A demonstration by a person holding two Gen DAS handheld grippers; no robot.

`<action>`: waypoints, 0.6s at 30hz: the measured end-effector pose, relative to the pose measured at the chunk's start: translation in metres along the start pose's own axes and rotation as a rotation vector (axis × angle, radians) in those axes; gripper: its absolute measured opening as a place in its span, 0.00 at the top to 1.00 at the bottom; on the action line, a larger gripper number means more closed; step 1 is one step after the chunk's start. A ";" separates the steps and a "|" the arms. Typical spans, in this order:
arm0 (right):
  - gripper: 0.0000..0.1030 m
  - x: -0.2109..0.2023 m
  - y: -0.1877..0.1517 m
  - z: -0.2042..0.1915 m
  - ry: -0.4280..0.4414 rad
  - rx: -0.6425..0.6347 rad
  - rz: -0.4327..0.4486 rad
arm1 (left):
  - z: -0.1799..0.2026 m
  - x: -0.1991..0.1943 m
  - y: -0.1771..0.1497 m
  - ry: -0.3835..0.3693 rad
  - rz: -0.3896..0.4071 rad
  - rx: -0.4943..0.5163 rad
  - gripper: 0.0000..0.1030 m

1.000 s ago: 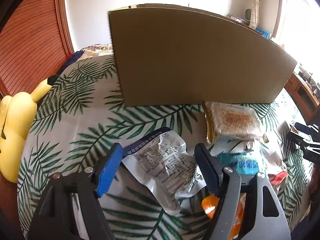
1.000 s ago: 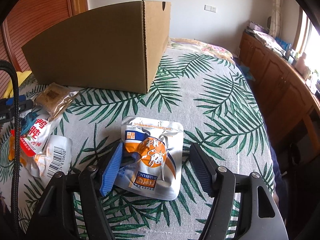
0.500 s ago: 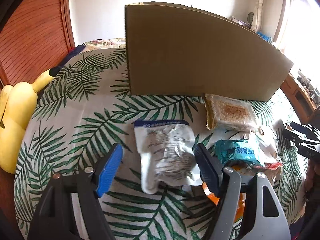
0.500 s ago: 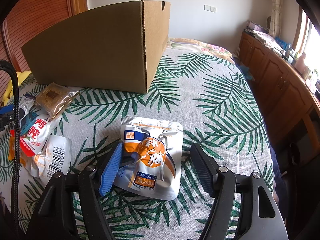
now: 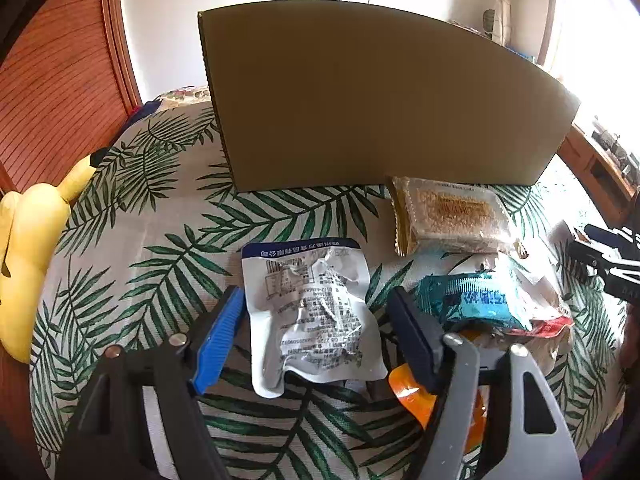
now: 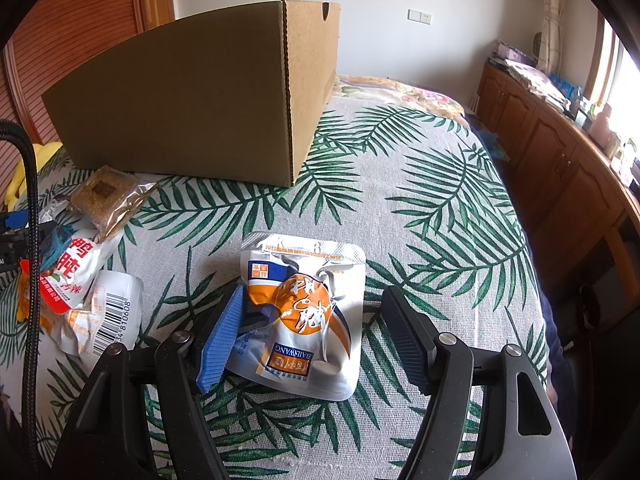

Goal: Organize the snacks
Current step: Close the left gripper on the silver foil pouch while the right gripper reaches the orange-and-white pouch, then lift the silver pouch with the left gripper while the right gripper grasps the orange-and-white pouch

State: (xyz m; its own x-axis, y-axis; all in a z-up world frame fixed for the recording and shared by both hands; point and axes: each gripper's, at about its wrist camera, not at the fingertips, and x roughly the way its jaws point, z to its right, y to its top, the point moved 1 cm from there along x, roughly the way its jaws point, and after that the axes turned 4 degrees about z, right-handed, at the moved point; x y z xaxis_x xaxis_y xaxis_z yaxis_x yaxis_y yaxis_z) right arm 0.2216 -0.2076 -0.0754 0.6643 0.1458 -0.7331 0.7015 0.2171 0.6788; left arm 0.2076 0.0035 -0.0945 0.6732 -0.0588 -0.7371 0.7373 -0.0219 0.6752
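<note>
Since a second ago the silver printed pouch has flattened on the palm-leaf bedspread, lying between the spread fingers of the left gripper, with a teal packet and a crumb-cake packet crowding its right side before the cardboard box. Only the right wrist view shows the orange-and-white pouch lying between the right gripper, also spread wide, and the box's open end.

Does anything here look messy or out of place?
Yes. Beside the cardboard box, several snack packets lie heaped and overlapping on the leaf-print cloth, crumpled rather than sorted. Nothing looks spilled or torn.
</note>
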 end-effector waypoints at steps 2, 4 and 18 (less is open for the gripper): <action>0.30 0.000 0.000 0.000 0.000 0.000 0.000 | 0.000 -0.002 -0.002 0.001 0.009 0.013 0.39; 0.30 0.000 0.000 0.000 -0.001 -0.001 0.000 | 0.001 -0.005 -0.004 -0.010 0.014 0.016 0.42; 0.28 -0.001 -0.001 0.003 -0.002 0.001 -0.002 | -0.005 -0.033 -0.005 -0.071 0.090 -0.007 0.42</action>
State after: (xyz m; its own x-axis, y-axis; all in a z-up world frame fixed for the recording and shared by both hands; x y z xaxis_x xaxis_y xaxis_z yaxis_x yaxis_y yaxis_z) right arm 0.2213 -0.2104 -0.0755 0.6635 0.1434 -0.7343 0.7029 0.2166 0.6774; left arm 0.1817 0.0101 -0.0738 0.7314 -0.1307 -0.6693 0.6744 -0.0064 0.7383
